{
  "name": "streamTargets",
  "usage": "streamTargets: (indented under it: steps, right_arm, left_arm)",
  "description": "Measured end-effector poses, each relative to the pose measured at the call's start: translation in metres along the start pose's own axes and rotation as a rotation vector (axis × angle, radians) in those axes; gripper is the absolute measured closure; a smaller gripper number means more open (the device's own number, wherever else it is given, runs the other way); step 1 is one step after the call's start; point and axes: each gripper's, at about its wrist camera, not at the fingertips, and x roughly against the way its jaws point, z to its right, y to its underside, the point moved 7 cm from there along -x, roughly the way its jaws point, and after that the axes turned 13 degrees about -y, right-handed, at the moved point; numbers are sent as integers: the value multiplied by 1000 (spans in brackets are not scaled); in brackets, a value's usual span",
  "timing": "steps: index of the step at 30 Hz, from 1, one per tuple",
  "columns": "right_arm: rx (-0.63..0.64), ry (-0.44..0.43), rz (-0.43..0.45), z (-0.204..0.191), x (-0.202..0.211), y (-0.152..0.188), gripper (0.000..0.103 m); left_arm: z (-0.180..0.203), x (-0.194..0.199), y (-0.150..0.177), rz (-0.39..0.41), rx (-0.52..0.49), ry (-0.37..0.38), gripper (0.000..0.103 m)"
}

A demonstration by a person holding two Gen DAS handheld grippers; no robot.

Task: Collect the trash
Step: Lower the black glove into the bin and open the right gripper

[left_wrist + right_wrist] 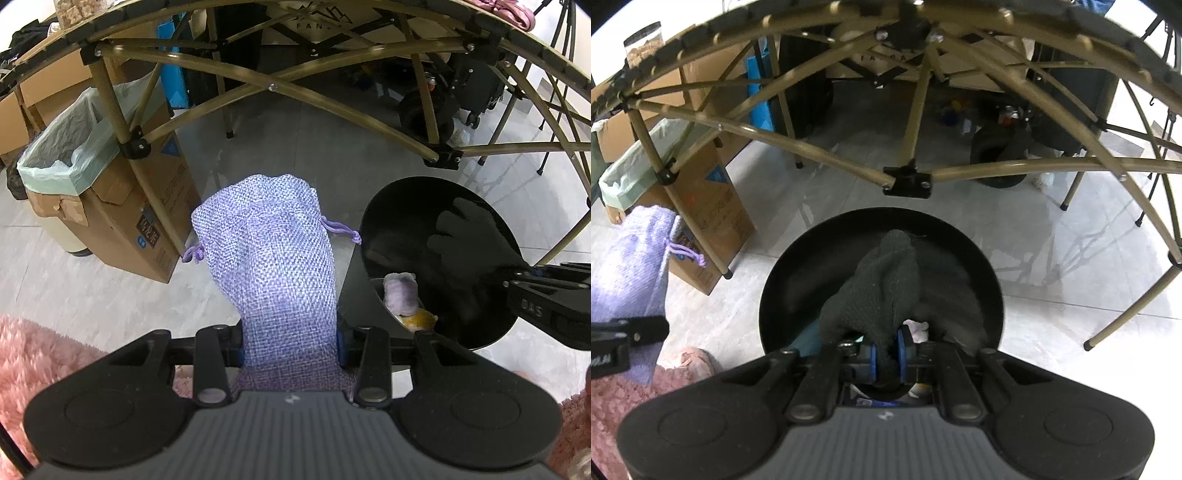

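Pale grey floor tiles (pixel 1052 236) run under a folding table frame (pixel 280 88) of tan tubes with black joints, which arches across the top of both views; at about ten o'clock in the left wrist view stands a cardboard box (pixel 122 206) lined with a pale green bag (pixel 70 147), just behind one tan leg; pink shaggy rug (pixel 40 354) fills the eight o'clock corner.

Left gripper (pixel 290 343) is clamped on a lilac woven drawstring pouch (pixel 273 243); its blue pads press the pouch's lower part from both sides, and the pouch rises from the jaws toward twelve o'clock with its gathered mouth uppermost and its purple cords (pixel 341 232) hanging at either side; in the right wrist view the same pouch shows at nine o'clock, in front of the box.

Right gripper (pixel 886 356) is closed on a dark knitted glove (pixel 882 291); the blue pads pinch the glove's lower end, and the glove stands up from them over a round black bin (pixel 986 266) whose open mouth fills the middle of that view; in the left wrist view the bin sits at three o'clock, the glove's fingers spread dark against its inner wall; down inside lie a pale lilac wad (pixel 400 295) and, touching it at its five o'clock, a yellow-orange scrap (pixel 419 319); something teal (pixel 807 338) and a whitish crumple (pixel 918 328) show beside the glove in the right wrist view.
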Motion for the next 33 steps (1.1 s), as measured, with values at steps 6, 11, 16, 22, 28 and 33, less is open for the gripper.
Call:
streamTargets:
  steps: [6,11,16,22,28,33]
  right_arm:
    - [-18,-26,-28,-3,-18,-2,93]
    - [-35,-41,-43,-3,-24,-1,92]
    - [-49,-42,-49,0,-27,0,89]
    - [-68,-31,-48,2,-26,0,68]
    - [-72,2,-37,5,-23,-3,2]
    - [-73,13,-60,8,-28,0,0]
  left_arm:
    - [-3,-10,2,-47,10,-24,63]
    - [-1,-16,3,-66,4,-37,62]
    - [1,-18,5,-75,-3,-43,62]
    - [1,-19,5,-77,-3,-45,63]
    - [0,-20,5,-78,-4,-46,63]
    - [1,-21,6,-82,-8,-47,63]
